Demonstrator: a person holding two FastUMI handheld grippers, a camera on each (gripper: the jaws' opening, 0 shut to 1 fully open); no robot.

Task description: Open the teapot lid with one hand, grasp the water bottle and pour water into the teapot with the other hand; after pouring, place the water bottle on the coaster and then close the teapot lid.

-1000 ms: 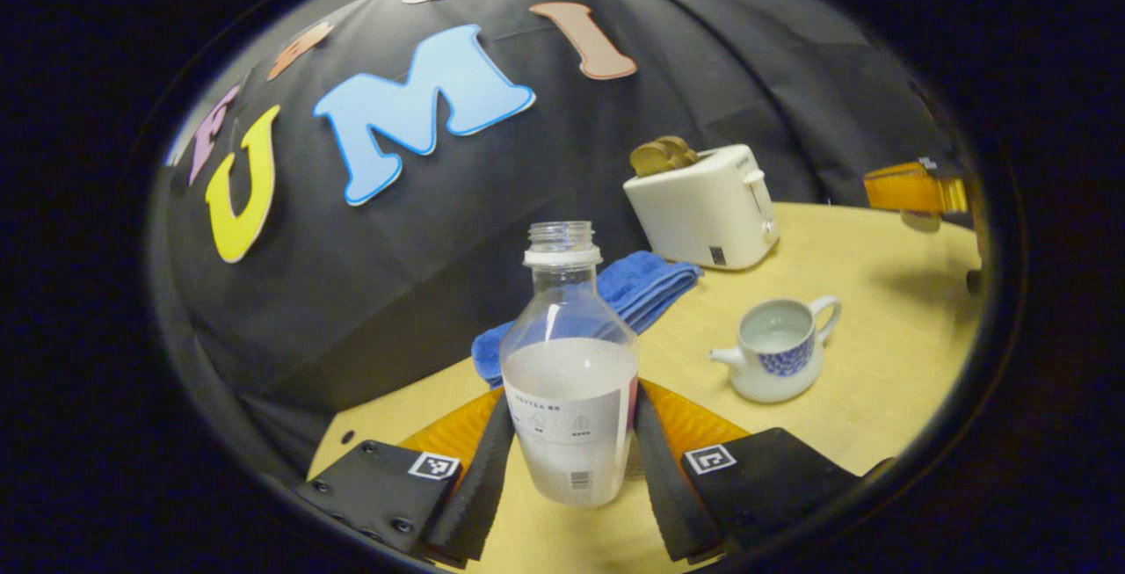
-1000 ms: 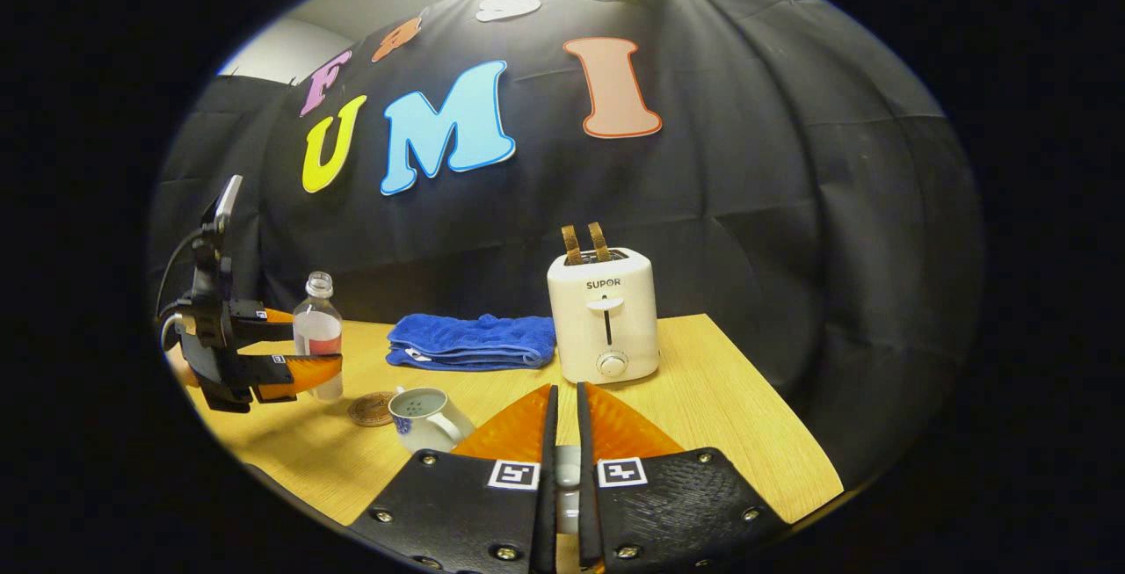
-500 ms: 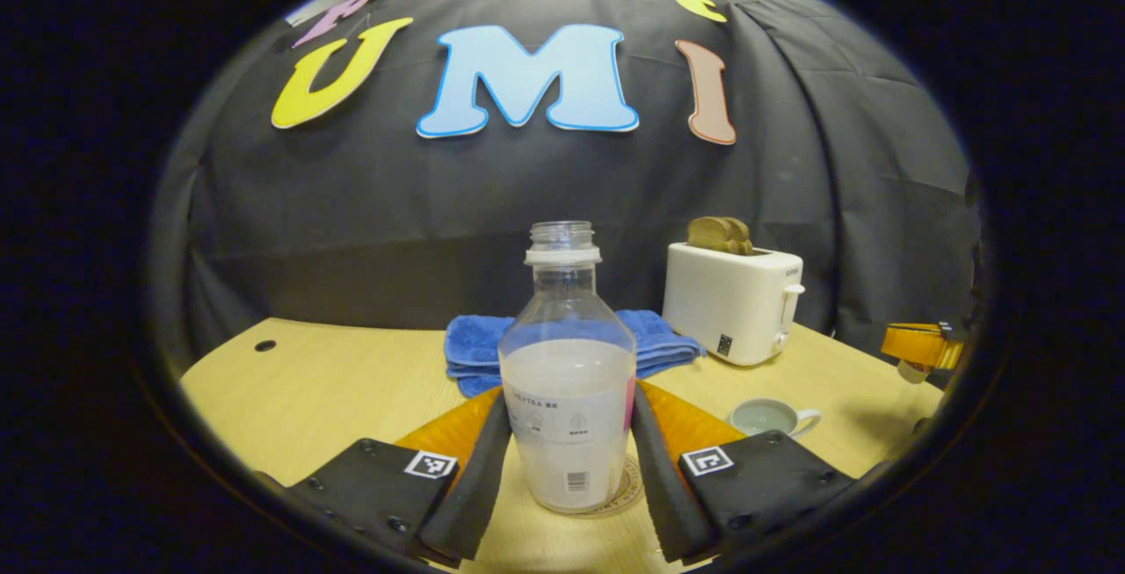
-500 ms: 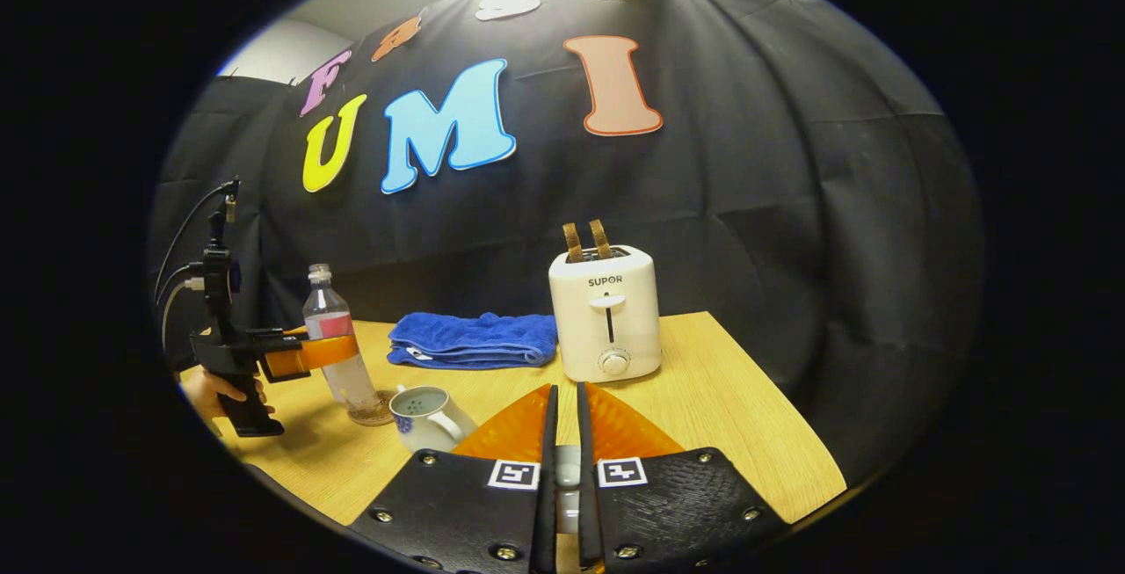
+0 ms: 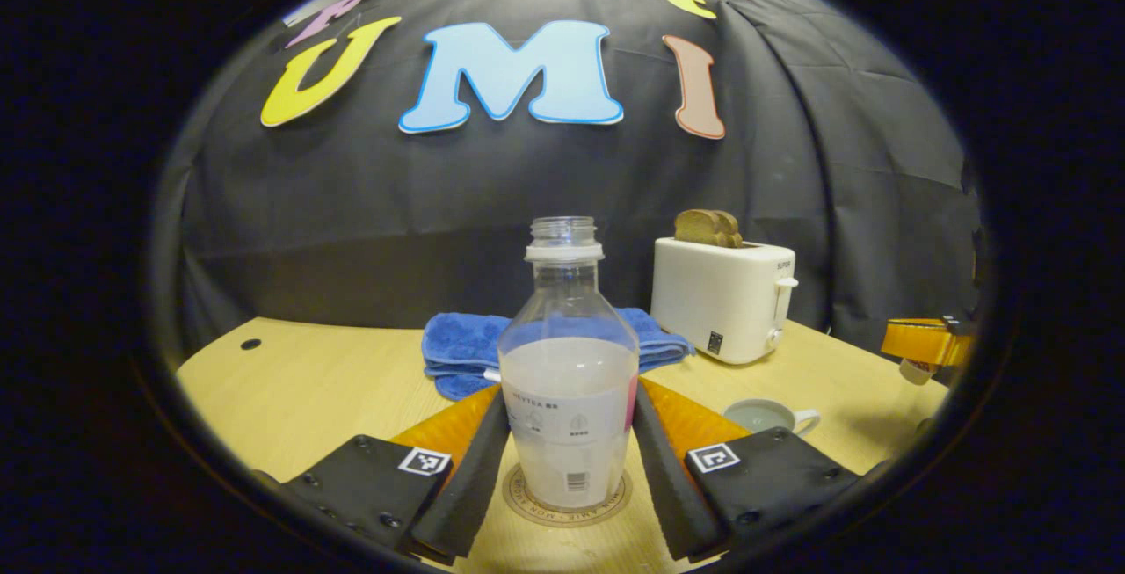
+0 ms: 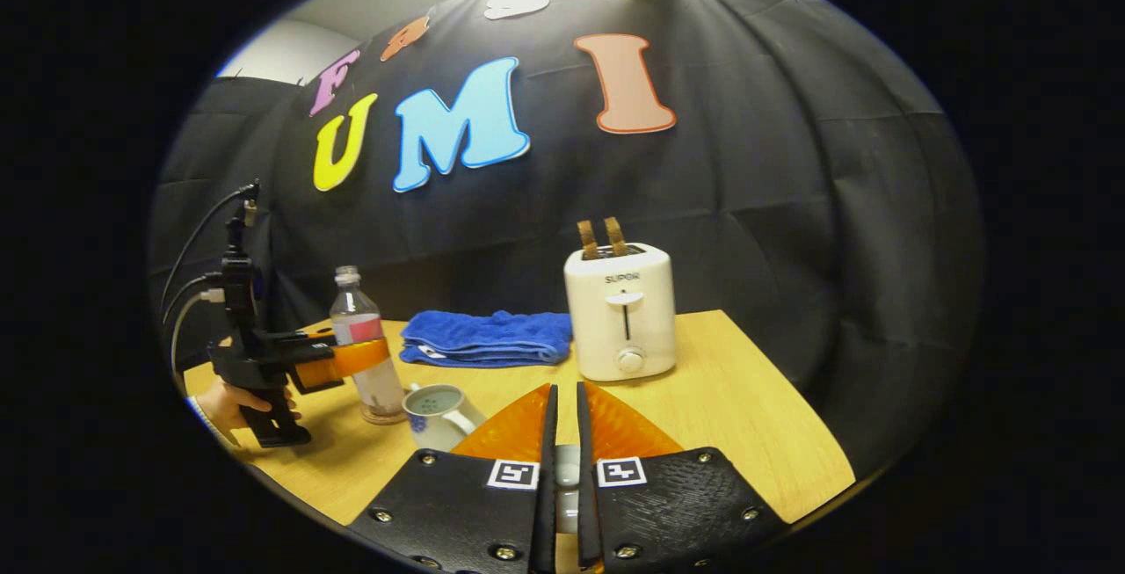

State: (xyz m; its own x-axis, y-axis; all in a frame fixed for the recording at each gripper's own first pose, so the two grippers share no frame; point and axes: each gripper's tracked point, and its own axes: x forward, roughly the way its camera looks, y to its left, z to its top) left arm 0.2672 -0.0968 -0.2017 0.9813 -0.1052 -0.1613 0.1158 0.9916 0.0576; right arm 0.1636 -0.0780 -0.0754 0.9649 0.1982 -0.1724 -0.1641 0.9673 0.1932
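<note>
On the coaster [image 5: 567, 497] at the near edge of the counter [image 5: 308, 381] stands the water bottle [image 5: 569, 389], upright and uncapped, with my left gripper [image 5: 567, 460] flanking its lower body; whether the fingers [image 5: 475, 468] press the label or have just let go, I cannot tell. I judge the bottle light, about half full, thin-walled and smooth, so a grip low on the labelled waist suits it and a hard squeeze would buckle it. My right gripper [image 6: 562, 468] has its fingers nearly closed on the small pale teapot lid [image 6: 567, 473]. That lid looks ceramic, glossy and brittle, so I'd handle it gently. The open teapot [image 6: 437, 416] sits just beside the bottle.
</note>
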